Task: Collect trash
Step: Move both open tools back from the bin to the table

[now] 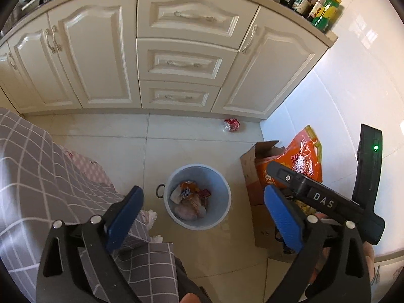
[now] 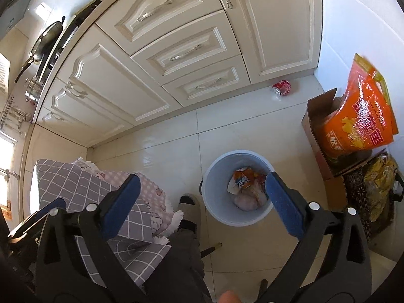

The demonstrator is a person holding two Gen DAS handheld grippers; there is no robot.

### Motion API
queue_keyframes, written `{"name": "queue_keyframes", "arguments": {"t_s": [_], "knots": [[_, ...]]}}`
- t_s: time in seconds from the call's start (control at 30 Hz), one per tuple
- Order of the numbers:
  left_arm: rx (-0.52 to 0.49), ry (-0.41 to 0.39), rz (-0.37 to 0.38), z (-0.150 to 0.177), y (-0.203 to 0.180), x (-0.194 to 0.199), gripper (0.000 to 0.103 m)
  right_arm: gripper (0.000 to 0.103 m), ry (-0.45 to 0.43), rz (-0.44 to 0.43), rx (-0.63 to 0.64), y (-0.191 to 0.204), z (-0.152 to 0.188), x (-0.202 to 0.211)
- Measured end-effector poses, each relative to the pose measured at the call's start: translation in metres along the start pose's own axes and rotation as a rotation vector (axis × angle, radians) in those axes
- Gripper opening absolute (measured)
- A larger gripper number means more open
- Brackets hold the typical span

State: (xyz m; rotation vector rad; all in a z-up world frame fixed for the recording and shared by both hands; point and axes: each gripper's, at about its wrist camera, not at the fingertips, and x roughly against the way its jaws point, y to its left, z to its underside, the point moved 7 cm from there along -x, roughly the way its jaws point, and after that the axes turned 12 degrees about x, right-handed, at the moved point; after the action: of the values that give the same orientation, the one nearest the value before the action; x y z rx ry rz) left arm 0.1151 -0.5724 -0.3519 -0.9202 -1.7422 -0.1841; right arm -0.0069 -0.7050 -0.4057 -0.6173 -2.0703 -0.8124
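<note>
We hover both tools over the round pale-blue plastic bin, the left gripper and the right gripper spread wide, nothing between the blue pads. The drop looks done; the bin holds an orange wrapper, pinkish crumpled paper and other scraps. Next pickup is probably the crushed red drink can, on the tile floor near the cream cabinets, well apart from the bin. A brown cardboard box beside the wall holds a glossy orange bag.

Cream cabinets above glossy pale tile floor, white wall
</note>
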Motion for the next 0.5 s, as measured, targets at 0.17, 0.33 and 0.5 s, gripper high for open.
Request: {"name": "queue_keyframes", "arguments": {"t_s": [0.17,0.33,0.5], "knots": [[0.0,-0.051,0.011,-0.001,0.0,0.026,0.094,0.097,-0.025,0.001,0.015,0.01,-0.004,0.016],[-0.005,-0.11,0.023,-0.002,0.002,0.056,0.094,0.097,-0.07,-0.002,0.044,0.03,-0.011,0.041],[0.003,-0.184,0.027,-0.004,0.01,0.095,0.094,0.097,-0.112,-0.02,0.084,0.056,-0.018,0.064]]}}
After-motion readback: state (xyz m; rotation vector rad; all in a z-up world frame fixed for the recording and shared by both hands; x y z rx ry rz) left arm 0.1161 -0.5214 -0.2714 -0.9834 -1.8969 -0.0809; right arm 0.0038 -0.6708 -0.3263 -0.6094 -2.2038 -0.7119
